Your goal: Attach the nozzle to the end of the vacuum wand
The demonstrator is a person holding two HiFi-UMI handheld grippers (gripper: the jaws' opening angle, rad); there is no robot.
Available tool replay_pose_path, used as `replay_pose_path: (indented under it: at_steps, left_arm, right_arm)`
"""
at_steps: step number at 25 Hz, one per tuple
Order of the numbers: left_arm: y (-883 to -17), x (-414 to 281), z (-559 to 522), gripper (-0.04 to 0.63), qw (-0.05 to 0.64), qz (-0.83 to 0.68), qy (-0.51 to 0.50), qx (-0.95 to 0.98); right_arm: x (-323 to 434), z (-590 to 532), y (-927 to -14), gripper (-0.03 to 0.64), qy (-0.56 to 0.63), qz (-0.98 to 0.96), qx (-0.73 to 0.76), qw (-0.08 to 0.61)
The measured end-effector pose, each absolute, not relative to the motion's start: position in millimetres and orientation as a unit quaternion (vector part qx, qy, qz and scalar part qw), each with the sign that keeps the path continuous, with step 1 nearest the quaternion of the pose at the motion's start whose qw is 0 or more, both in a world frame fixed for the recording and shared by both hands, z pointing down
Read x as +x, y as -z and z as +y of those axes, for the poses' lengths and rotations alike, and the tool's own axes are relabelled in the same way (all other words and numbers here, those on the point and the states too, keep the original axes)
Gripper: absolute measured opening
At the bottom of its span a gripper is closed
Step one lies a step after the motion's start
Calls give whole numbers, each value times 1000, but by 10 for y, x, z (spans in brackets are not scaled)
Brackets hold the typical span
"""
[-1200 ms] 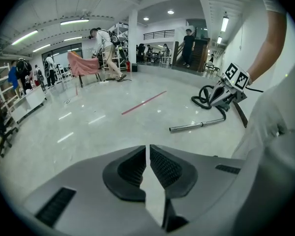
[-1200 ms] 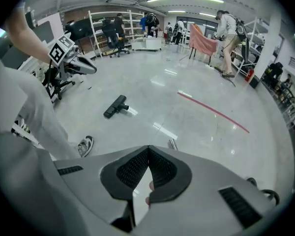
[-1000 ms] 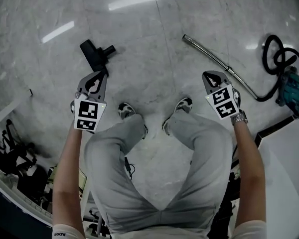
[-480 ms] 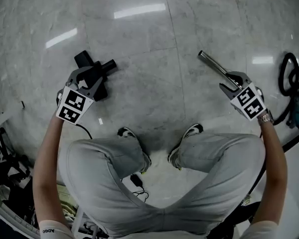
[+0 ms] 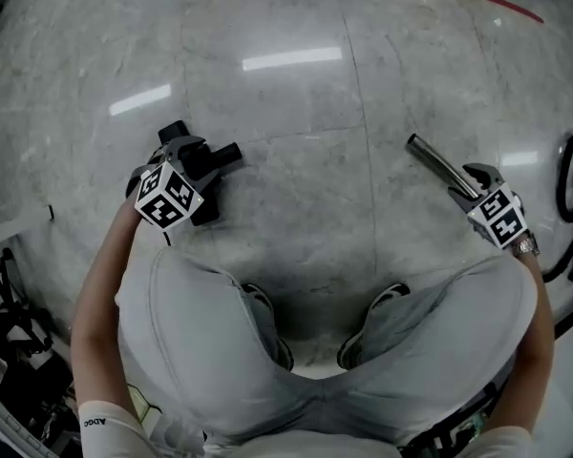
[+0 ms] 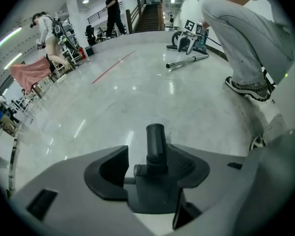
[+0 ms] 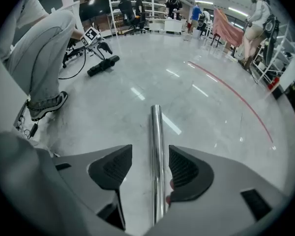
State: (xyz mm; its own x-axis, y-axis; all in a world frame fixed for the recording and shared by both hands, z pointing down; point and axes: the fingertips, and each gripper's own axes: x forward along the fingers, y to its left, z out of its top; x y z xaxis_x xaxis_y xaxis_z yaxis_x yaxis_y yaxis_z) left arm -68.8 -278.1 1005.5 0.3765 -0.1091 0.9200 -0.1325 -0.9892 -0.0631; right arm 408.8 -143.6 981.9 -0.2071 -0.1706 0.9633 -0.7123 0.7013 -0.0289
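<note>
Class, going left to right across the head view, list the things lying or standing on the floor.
Black nozzle → left shoe → right shoe → chrome vacuum wand → black hose.

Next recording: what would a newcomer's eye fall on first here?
A crouching person holds both grippers low over a glossy marble floor. The left gripper straddles the neck of the black nozzle at left; the right gripper straddles the chrome wand lying at right. Both pairs of jaws are opening, with no grip on either.

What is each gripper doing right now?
Left gripper: jaws opening around the nozzle, not gripping.
Right gripper: jaws opening around the vacuum wand, not gripping.
</note>
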Motion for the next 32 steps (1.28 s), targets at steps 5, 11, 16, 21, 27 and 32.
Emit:
replay_pose_path:
  at_steps: [5,11,16,21,27,32]
  left_arm:
    - [-10176,-654,-2668,227,23,-71,-564,822]
    - [-10356,-628,-2657,227,-37,-87,-577,811]
    - [-10450,-614,-2674,227,-31,-92,-584,806]
    - [-10551,-605,-2726,225,-45,-94,-599,794]
    - [-10568,-511,-2680,204,-76,-69,-602,792]
    - [-10494,-248,-2627,204,-100,-32,-577,810]
  right_arm:
    - [3980,-1414,-10126,212,-244,-738,291,557]
    - [3868,-1513,-10356,212,-230,-736,271,576]
    - [3937,-1584,-10381,210,-231,-736,284,570]
    - [4071,-1578,-10564,210,-246,-714,287,589]
    - [4016,-1572,-10600,152,-207,-713,277,610]
    - [3732,-1529,-10482,152,-197,-739,251,594]
